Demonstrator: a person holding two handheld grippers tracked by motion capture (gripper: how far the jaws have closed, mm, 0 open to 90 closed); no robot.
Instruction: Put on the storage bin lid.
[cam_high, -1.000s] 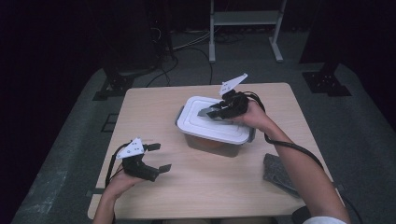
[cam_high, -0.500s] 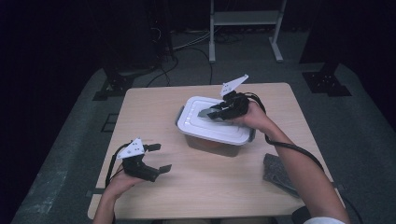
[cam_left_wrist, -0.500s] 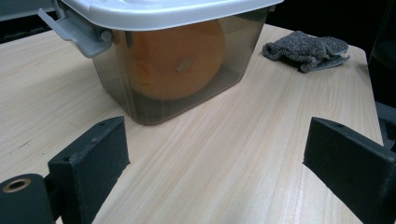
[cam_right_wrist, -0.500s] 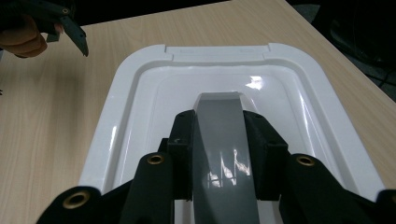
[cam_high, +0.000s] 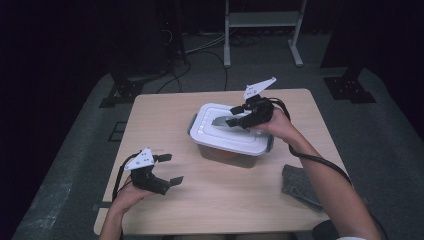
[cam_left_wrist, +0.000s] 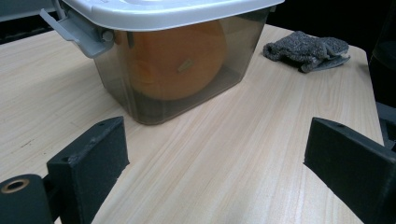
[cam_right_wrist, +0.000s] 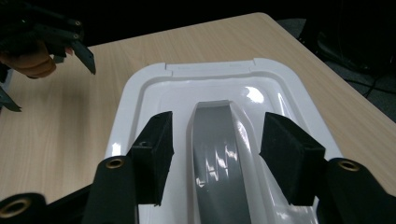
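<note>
The box sits mid-table, lid on, an orange thing inside. The right tongs hover over the lid, jaws either side of its grey handle without touching; they have just been opening. The left tongs rest near the table's front left, wide open, empty. A grey cloth lies front right.

High view overhead, gripper views close and low, all sharing the box

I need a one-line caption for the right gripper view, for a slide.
Right gripper, jaws just opened and standing apart either side of the grey handle on the white box lid.
</note>
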